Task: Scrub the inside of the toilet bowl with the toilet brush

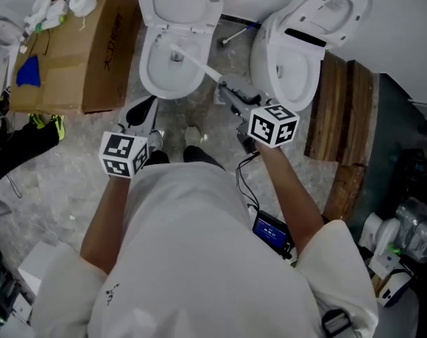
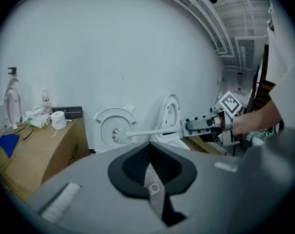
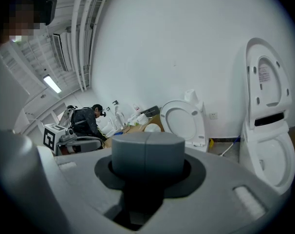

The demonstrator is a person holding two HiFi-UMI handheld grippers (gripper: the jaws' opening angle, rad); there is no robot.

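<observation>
The white toilet bowl (image 1: 149, 76) stands open at the top of the head view, with its lid (image 2: 113, 126) raised against the wall. The toilet brush's head (image 1: 177, 55) sits inside the bowl, and its white handle (image 1: 203, 69) slants back to my right gripper (image 1: 226, 90), which is shut on the handle's end. The left gripper view shows the same brush (image 2: 119, 135) and that right gripper (image 2: 189, 126). In the right gripper view the shut jaws hide the handle. My left gripper (image 1: 144, 108) hovers before the bowl's front left, shut and empty.
A second toilet (image 1: 287, 69) with a raised lid stands to the right. A cardboard box (image 1: 65, 55) with clutter sits on the left, and wooden planks (image 1: 340, 111) lie on the right. Another person (image 3: 86, 121) crouches far off in the right gripper view.
</observation>
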